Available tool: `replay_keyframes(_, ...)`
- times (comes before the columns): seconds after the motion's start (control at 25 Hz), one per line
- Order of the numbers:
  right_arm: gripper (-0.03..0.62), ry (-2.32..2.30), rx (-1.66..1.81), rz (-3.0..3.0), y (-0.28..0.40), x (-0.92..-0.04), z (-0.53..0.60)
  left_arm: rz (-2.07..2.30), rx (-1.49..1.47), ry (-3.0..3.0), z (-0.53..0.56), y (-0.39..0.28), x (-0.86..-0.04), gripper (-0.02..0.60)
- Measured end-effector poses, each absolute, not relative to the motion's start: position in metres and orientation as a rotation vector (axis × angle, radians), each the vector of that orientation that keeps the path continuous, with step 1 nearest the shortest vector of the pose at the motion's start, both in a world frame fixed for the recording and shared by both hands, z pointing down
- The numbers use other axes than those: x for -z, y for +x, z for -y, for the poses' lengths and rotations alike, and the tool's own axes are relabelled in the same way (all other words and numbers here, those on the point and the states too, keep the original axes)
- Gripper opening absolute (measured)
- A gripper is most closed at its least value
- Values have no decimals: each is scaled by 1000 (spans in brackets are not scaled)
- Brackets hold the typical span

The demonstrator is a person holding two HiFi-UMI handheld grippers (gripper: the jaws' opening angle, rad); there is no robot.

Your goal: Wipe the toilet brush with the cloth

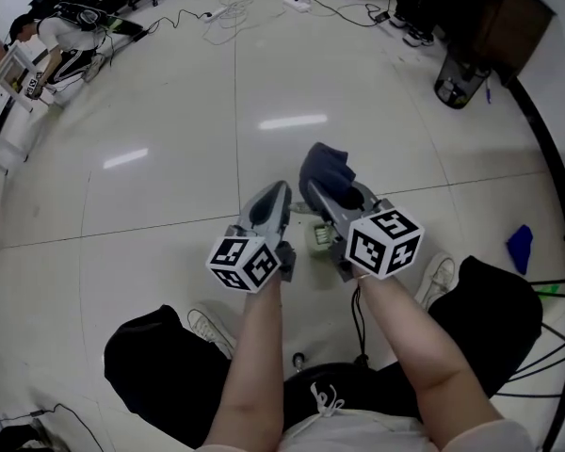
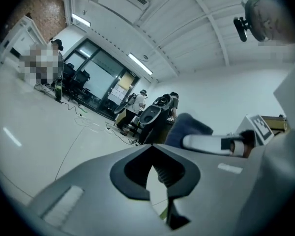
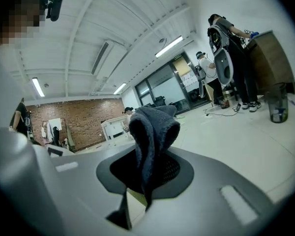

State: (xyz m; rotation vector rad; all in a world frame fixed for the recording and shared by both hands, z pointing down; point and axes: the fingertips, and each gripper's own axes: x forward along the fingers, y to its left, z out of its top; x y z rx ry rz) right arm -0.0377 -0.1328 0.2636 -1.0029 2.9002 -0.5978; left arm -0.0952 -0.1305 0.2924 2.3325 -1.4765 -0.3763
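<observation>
Cloth [image 1: 326, 166], a dark blue-grey knit bunched into soft folds, is clamped between the smooth grey jaws of the right gripper [image 1: 315, 191] at the centre of the head view, and in the right gripper view a fold is draped over the jaw opening. Just to its left, the left gripper [image 1: 277, 196] is seen with its jaws drawn to a narrow slit, nothing held. Glossy pale floor tiles [image 1: 169, 111] lie beneath. A small green-and-white item [image 1: 322, 234] between the grippers cannot be identified.

Grey left gripper [image 1: 279, 196] and right gripper [image 1: 331, 205] bear black-and-white marker cubes [image 1: 247, 262]; black trousers [image 1: 160, 365], white shoes [image 1: 210, 328].
</observation>
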Motion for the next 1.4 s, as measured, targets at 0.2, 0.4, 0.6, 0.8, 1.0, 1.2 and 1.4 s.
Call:
replay_keyframes(0.2,66,-1309,465,-2855,-9,-301,140,1737,409,2280,122,-110,-270,6)
replay_keyframes(0.4,66,-1389,540,-2898,8,-356,135,1664,392,2336,126,-95,-266,6)
replay_keyframes(0.6,66,-1455,651,-2957,21,-418,131,1655,396,2346,128,-96,-264,6)
replay_keyframes(0.8,66,-1506,701,-3050,23,-473,121,1650,355,2371,127,-96,-264,6)
replay_keyframes(1.0,66,-1556,815,-3079,28,-516,124,1640,298,2397,128,-93,-265,6)
replay_keyframes(1.2,66,-1548,1005,-3109,30,-550,117,1638,254,2437,127,-91,-265,6)
replay_keyframes(1.4,66,-1594,1025,-3234,54,-558,75,1655,143,2483,128,-90,-268,6)
